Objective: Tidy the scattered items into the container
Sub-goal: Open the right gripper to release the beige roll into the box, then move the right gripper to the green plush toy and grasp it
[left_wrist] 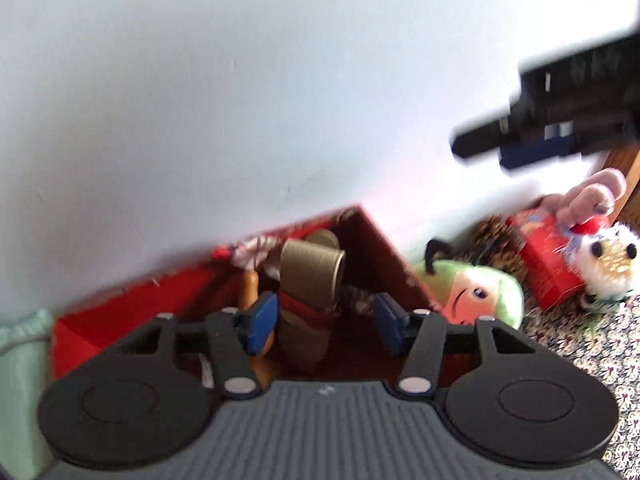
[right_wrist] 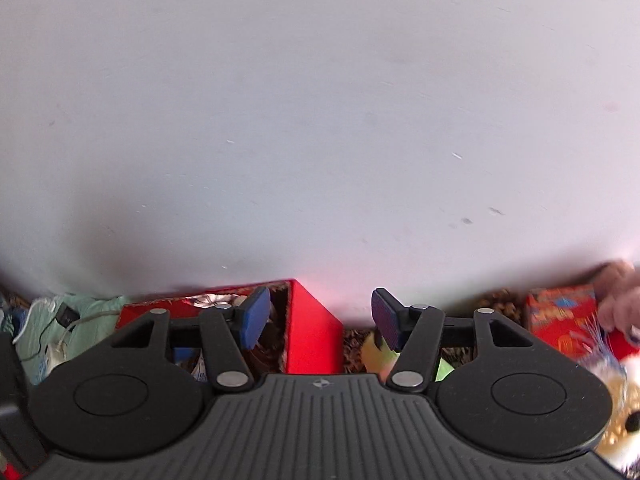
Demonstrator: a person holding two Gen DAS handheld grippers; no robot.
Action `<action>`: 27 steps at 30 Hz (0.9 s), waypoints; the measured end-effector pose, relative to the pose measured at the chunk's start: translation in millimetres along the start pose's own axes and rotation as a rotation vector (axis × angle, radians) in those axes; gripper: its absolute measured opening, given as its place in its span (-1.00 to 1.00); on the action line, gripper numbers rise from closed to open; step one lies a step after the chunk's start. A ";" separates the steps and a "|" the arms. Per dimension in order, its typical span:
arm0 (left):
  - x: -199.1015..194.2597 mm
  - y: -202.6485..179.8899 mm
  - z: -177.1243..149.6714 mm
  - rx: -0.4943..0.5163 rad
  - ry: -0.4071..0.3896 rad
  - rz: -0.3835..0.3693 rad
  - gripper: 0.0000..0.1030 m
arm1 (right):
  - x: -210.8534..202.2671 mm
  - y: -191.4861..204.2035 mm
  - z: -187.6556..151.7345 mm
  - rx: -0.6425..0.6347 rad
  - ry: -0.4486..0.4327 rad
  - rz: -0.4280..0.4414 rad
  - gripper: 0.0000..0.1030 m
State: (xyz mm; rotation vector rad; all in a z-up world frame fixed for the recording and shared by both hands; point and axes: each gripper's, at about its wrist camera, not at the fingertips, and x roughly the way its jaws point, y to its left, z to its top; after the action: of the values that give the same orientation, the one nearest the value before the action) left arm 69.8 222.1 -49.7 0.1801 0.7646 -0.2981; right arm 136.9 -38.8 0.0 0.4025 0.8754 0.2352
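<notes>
Left gripper [left_wrist: 324, 322], black frame with blue pads, hangs over the open red cardboard box [left_wrist: 132, 312]; jaws spread wide, nothing clamped. Between the pads, inside the box: brown cardboard tube [left_wrist: 312, 276] lying tilted on a wooden figure with a red scarf [left_wrist: 306, 320], striped fabric behind them. Whether the pads touch the figure cannot be told. Box stands against the pale wall [left_wrist: 240, 100]; mint-green cloth [left_wrist: 24, 360] lies at its left side. Right of the box, on the patterned floral carpet [left_wrist: 580, 344]: round green-and-peach plush face [left_wrist: 480, 296] just beside the box corner, then a red printed carton [left_wrist: 548, 264], white fluffy plush with black eyes [left_wrist: 608, 264] touching it, pink plush limb [left_wrist: 592, 196] behind. Right gripper [right_wrist: 320, 320] held above the box's right corner, jaws wide, empty.
</notes>
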 end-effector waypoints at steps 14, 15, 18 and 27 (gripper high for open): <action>6.8 -134.5 -33.1 0.204 0.025 -0.126 0.29 | -22.0 -90.1 -67.5 0.194 0.144 -0.017 0.25; 16.4 -137.2 -33.6 0.196 0.056 -0.135 0.29 | -24.1 -93.4 -66.8 0.194 0.147 -0.012 0.26; 38.9 -139.4 -33.7 0.133 0.121 -0.138 0.27 | -30.5 -103.0 -64.9 0.194 0.155 0.004 0.26; 68.6 -170.0 -30.4 0.086 0.186 -0.044 0.39 | -30.1 -120.3 -59.8 0.169 0.197 0.052 0.27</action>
State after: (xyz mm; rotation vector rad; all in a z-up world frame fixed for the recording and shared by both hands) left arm 40.8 56.2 -128.4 0.2748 0.9417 -0.3597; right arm 75.7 -143.3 -65.6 0.5667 1.0838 0.2526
